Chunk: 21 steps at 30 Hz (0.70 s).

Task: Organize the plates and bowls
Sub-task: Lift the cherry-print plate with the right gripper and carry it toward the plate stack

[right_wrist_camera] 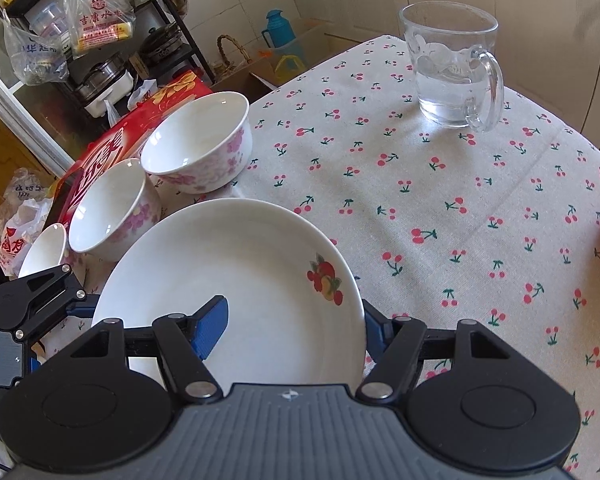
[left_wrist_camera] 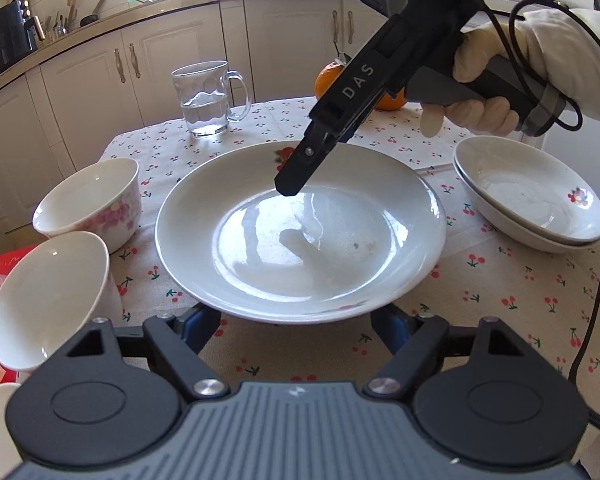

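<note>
A large white plate (left_wrist_camera: 300, 240) with a fruit print (right_wrist_camera: 326, 282) hangs a little above the cherry-print tablecloth (left_wrist_camera: 500, 300). My right gripper (left_wrist_camera: 290, 192), held in a gloved hand (left_wrist_camera: 484, 56), is shut on the plate's far rim. One finger lies inside the dish and the other is hidden beneath it. In its own view my right gripper (right_wrist_camera: 292, 320) has its blue pad (right_wrist_camera: 212, 328) on the plate (right_wrist_camera: 240, 272). My left gripper (left_wrist_camera: 296, 316) is open, both fingertips hidden under the near rim. The left gripper (right_wrist_camera: 74, 306) also shows at the plate's left edge.
Two stacked shallow plates (left_wrist_camera: 528, 200) sit at the right. Flowered bowls (left_wrist_camera: 88, 200) (left_wrist_camera: 48, 300) (right_wrist_camera: 198, 140) (right_wrist_camera: 108, 208) crowd the left edge beside a red box (right_wrist_camera: 112, 148). A glass mug of water (left_wrist_camera: 204, 96) (right_wrist_camera: 452, 76) and an orange (left_wrist_camera: 328, 80) stand at the back.
</note>
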Motion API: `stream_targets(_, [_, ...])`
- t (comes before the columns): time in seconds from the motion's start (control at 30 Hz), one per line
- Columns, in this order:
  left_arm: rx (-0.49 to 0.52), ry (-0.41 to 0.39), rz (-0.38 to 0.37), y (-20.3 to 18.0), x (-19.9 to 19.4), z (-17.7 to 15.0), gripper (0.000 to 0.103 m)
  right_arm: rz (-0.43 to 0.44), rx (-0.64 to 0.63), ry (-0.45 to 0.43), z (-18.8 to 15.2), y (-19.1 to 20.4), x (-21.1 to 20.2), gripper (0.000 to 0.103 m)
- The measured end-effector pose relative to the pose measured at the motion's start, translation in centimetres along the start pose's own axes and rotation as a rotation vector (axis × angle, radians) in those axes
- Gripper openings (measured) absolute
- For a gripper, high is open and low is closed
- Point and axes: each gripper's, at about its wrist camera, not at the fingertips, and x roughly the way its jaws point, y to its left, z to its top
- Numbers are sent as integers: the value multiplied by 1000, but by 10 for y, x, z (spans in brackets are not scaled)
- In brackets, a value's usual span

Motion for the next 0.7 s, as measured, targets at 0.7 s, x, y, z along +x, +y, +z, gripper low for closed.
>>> stream_targets(0.7, [64, -6, -66, -24, -45, -7, 82, -43, 23, -54, -49, 43, -48, 74])
